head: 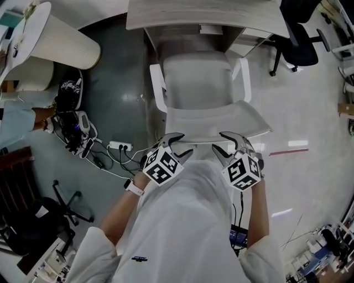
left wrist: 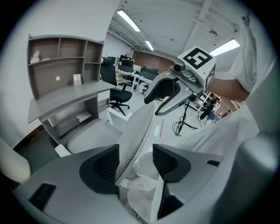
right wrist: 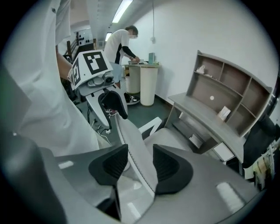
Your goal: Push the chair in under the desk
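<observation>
Chair (head: 199, 83): white, with a padded seat, two looped armrests and a thin backrest (head: 218, 119) on its near side.
Place: facing the desk (head: 166, 14), seat close to its near edge.
Left claw (head: 180, 145): jaws wide apart, astride the backrest's top edge, not clamping it.
Right claw (head: 228, 145): likewise, just right of it.
</observation>
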`<state>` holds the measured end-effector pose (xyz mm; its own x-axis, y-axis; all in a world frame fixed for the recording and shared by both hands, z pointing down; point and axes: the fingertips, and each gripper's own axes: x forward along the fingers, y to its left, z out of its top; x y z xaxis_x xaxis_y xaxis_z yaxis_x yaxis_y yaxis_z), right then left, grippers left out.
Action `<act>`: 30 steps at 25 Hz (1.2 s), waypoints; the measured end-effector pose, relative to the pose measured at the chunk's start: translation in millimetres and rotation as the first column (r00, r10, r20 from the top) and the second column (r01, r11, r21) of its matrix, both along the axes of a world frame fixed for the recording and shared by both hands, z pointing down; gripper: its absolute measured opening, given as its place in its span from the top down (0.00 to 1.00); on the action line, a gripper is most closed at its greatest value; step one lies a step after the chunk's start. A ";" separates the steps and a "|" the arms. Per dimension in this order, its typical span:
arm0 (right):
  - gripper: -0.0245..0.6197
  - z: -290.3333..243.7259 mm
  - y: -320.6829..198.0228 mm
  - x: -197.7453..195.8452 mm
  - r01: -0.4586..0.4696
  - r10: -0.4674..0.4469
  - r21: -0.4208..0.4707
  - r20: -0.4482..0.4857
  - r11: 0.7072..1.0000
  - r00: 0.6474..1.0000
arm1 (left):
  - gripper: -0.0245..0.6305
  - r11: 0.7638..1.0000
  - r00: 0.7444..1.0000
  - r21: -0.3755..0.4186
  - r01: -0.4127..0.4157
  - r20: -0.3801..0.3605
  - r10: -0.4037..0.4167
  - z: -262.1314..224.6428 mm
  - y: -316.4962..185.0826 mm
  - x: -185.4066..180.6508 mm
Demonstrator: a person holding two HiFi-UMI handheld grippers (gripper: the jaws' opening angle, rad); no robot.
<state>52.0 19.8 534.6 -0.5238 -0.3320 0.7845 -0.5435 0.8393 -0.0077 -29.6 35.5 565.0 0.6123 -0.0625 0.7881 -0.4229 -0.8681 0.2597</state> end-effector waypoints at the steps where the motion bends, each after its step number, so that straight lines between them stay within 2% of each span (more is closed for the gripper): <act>1: 0.67 5.9 2.4 0.0 0.010 -0.010 -0.020 -0.003 1.000 1.000 | 0.62 1.000 1.000 0.003 0.004 0.010 -0.004 3.5 -1.1 -0.6; 7: 0.67 31.2 9.1 -2.3 0.042 -0.045 -0.074 -0.038 0.996 0.998 | 0.62 0.999 0.995 0.040 -0.034 0.091 0.030 23.2 -1.3 -7.5; 11: 0.67 54.7 16.4 7.8 0.076 -0.088 -0.092 -0.139 0.993 0.986 | 0.69 0.998 0.991 0.059 -0.018 0.133 0.010 28.6 -2.3 -11.3; 13: 0.68 65.4 17.4 13.5 0.091 -0.104 -0.073 -0.198 0.993 0.975 | 0.70 0.998 0.991 0.062 -0.007 0.132 -0.001 29.2 -3.3 -11.9; 15: 0.72 69.8 15.2 14.3 0.113 -0.119 -0.040 -0.231 0.993 0.966 | 0.70 0.997 0.989 0.073 -0.009 0.145 -0.002 30.7 -4.5 -12.5; 18: 0.73 71.3 13.7 14.9 0.115 -0.117 -0.024 -0.226 0.993 0.967 | 0.70 0.998 0.984 0.069 -0.006 0.178 -0.007 33.9 -5.2 -11.8; 21: 0.73 70.4 12.9 15.0 0.098 -0.096 -0.002 -0.218 0.995 0.971 | 0.70 0.998 0.984 0.059 -0.007 0.179 -0.004 33.8 -6.0 -11.0; 30: 0.73 70.6 -6.7 13.6 0.085 -0.077 0.028 -0.207 0.996 0.975 | 0.70 0.993 0.983 0.119 0.012 0.180 -0.034 35.1 -25.7 -12.4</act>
